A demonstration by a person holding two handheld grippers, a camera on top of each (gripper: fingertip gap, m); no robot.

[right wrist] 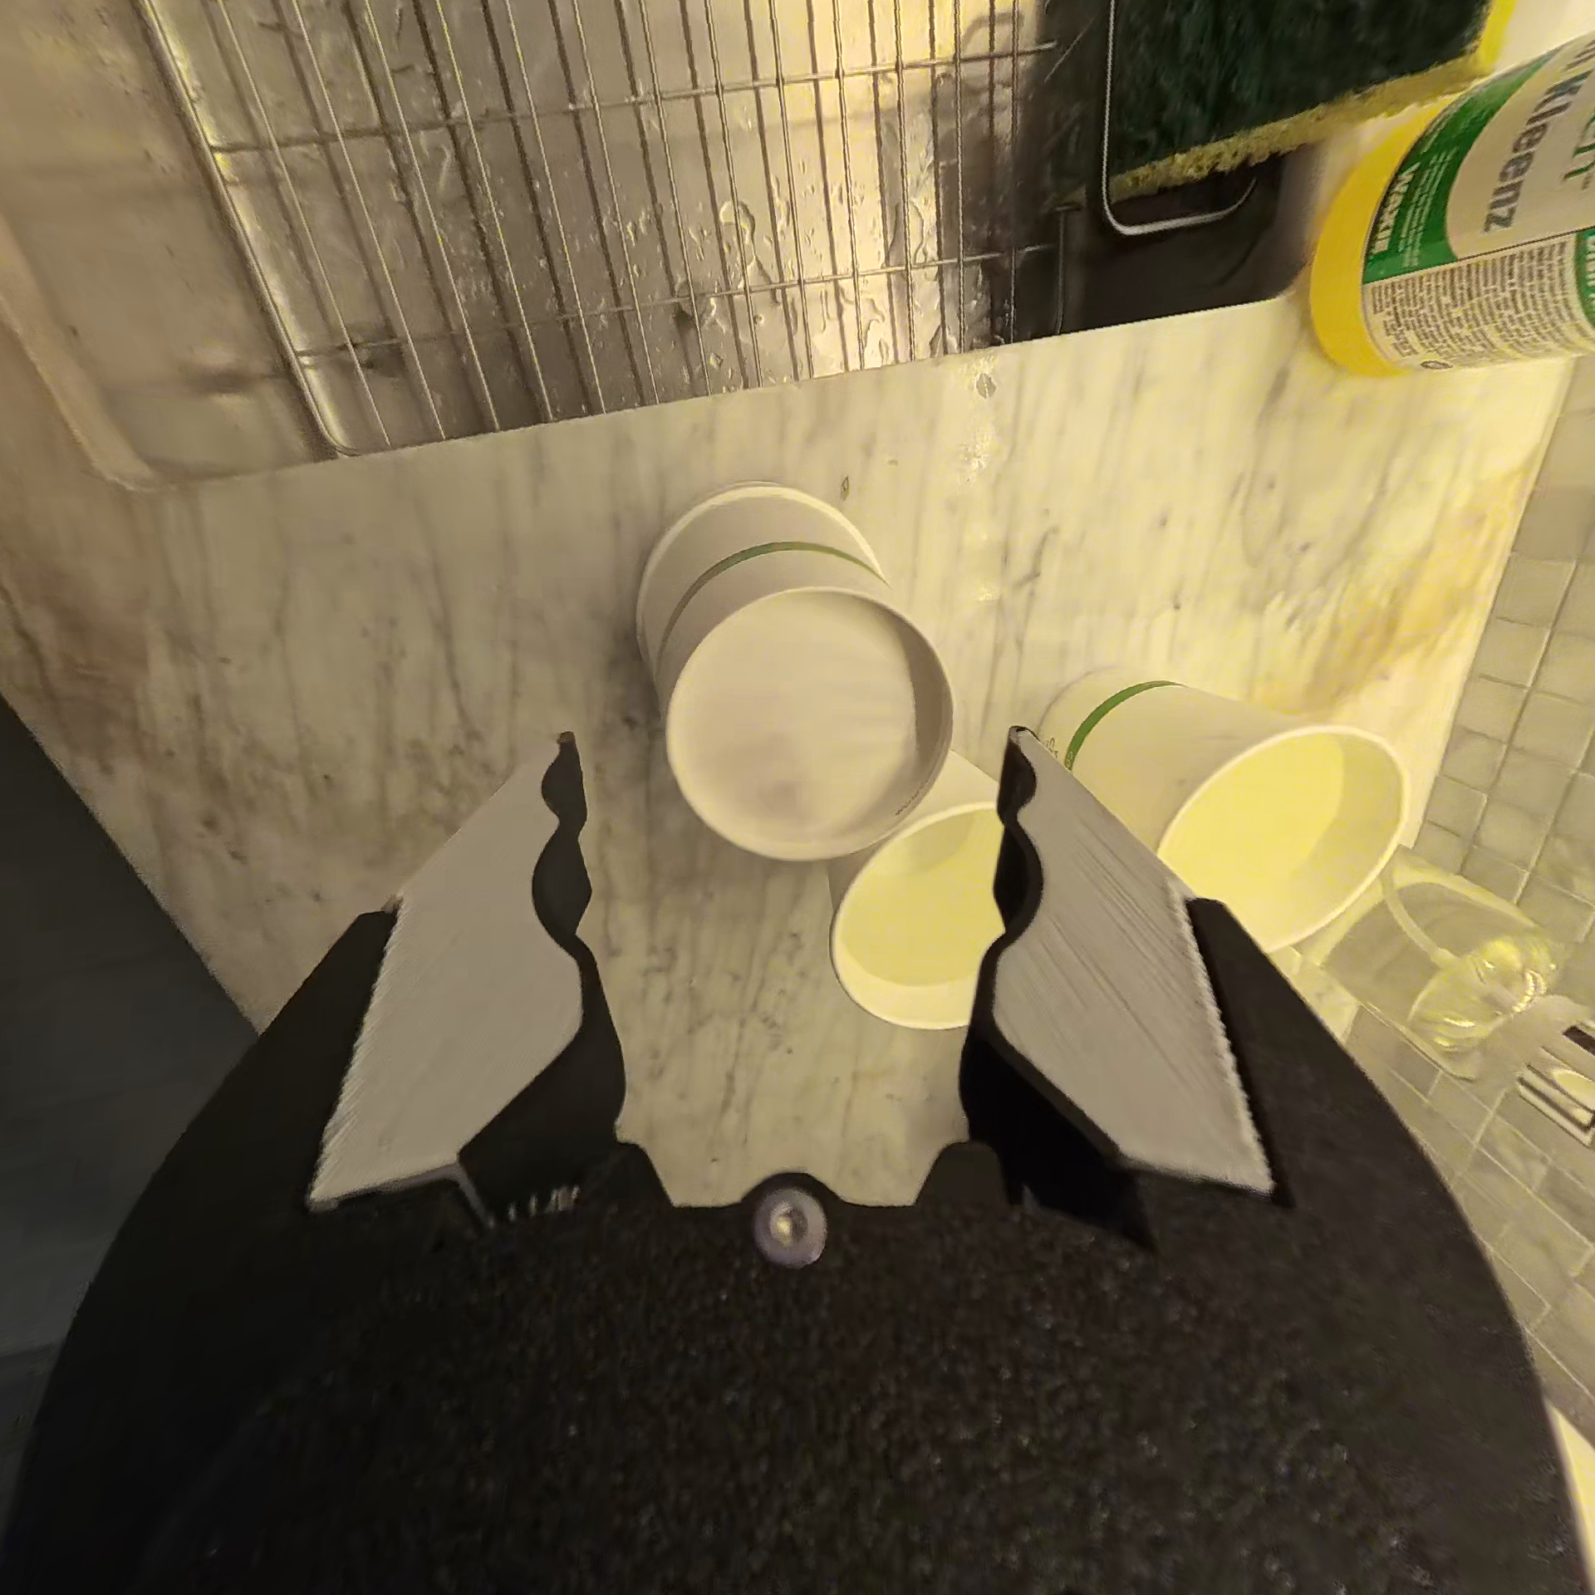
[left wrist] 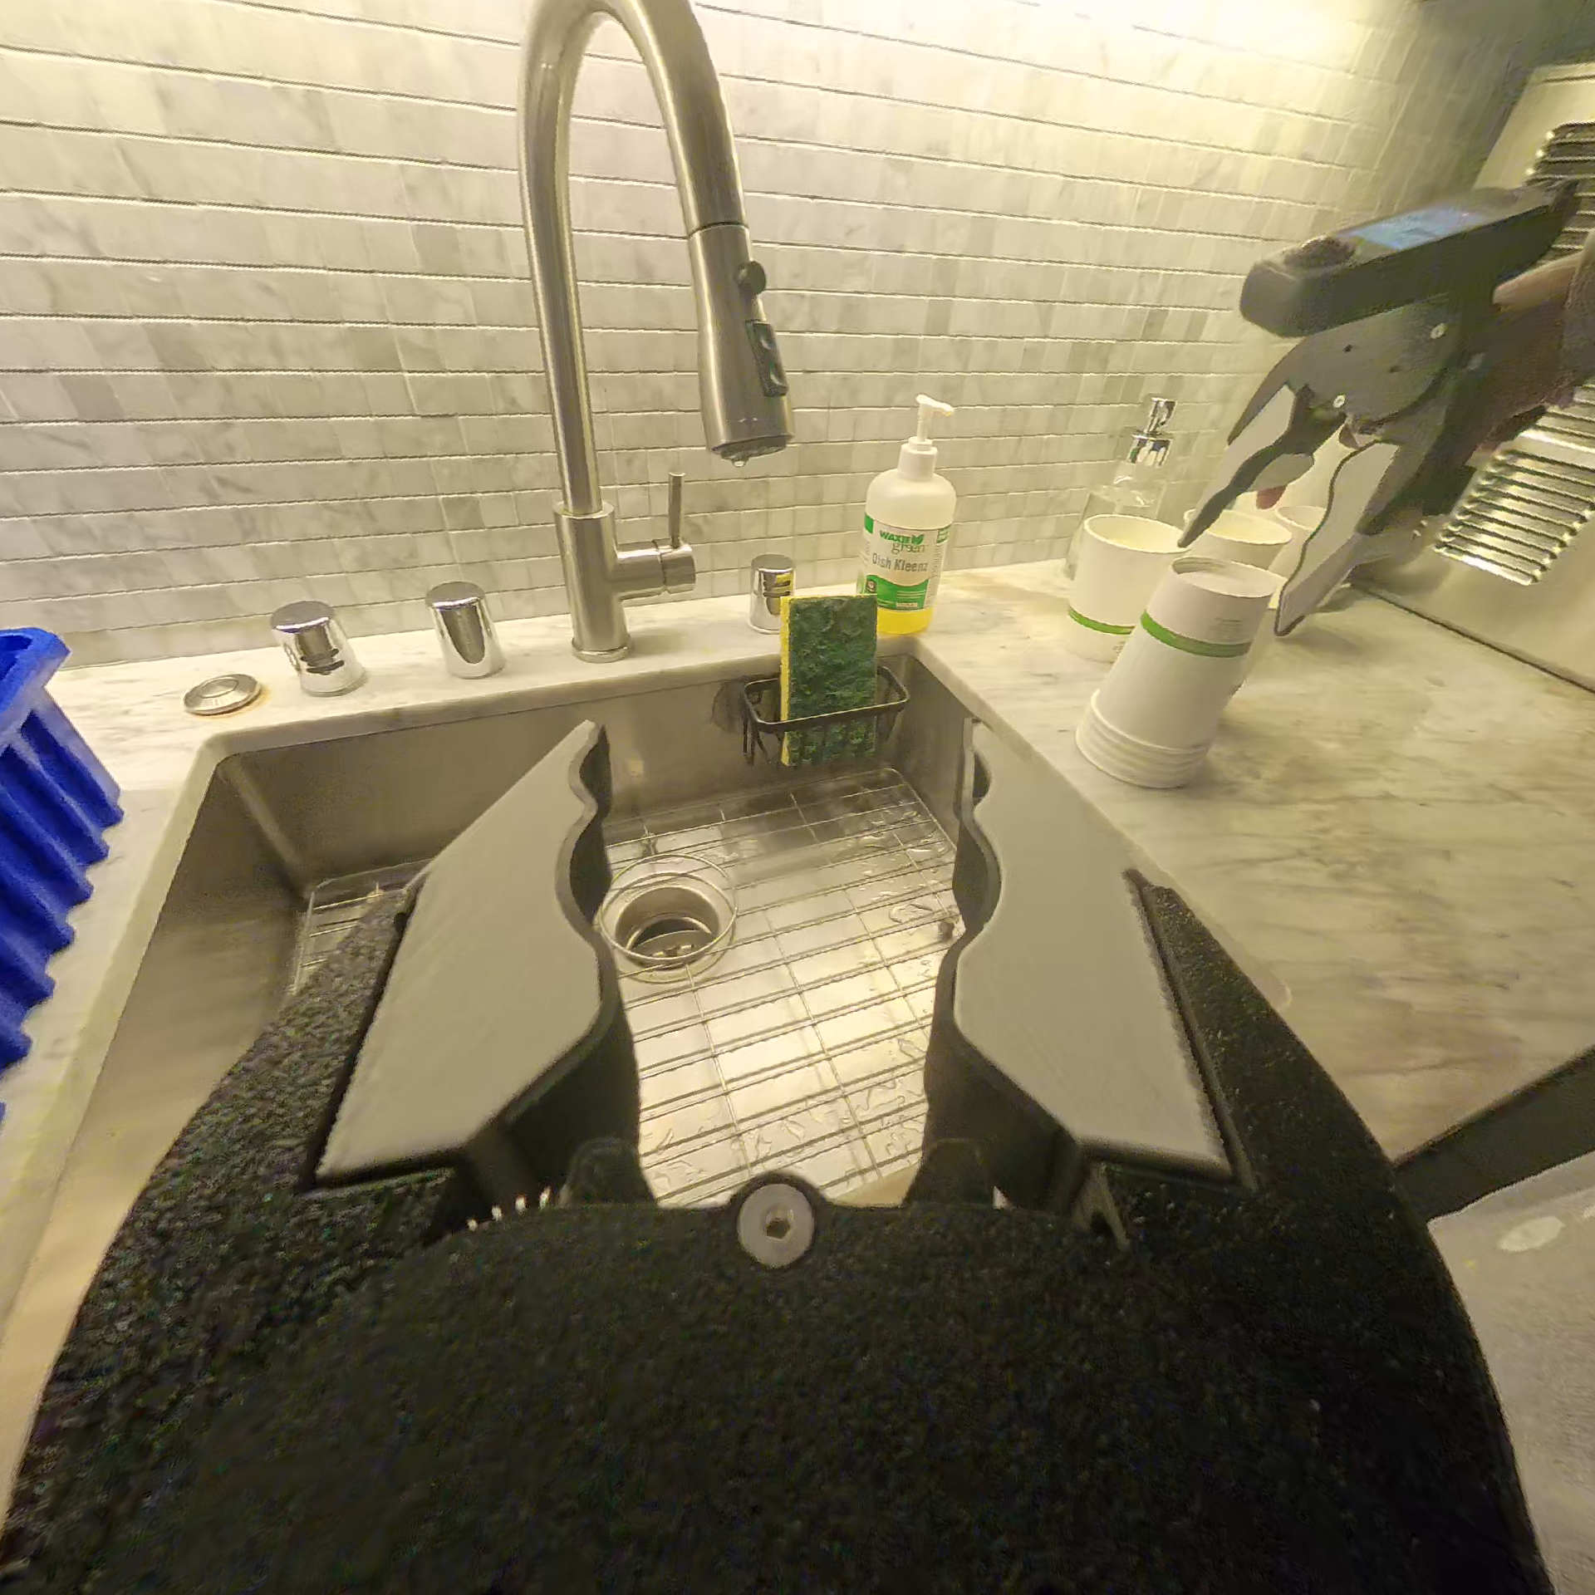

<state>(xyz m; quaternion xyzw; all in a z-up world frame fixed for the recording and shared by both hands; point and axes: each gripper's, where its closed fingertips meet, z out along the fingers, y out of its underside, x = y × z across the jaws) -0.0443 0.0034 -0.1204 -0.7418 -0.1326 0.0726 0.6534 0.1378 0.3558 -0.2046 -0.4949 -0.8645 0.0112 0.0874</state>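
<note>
My left gripper [left wrist: 785,734] is open and empty, held over the steel sink [left wrist: 259,829] and its wire grid. My right gripper [right wrist: 790,742] is open and empty, pointing down at the marble counter [right wrist: 345,647]; it also shows in the left wrist view [left wrist: 1243,578] at the far right. Just under its fingertips stands an upside-down stack of white paper cups with a green band [right wrist: 803,716], also in the left wrist view [left wrist: 1174,682]. Two upright paper cups [right wrist: 915,915] [right wrist: 1277,846] stand beside the stack, one partly behind my right finger.
A tall steel faucet [left wrist: 570,345] rises behind the sink. A green and yellow sponge [left wrist: 824,677] sits in a black holder on the sink wall. A soap pump bottle [left wrist: 906,535], a clear glass dispenser [right wrist: 1459,984] and a blue ridged object [left wrist: 43,811] stand around. The gap from one gripper's tips to the other's is roughly 40 centimeters.
</note>
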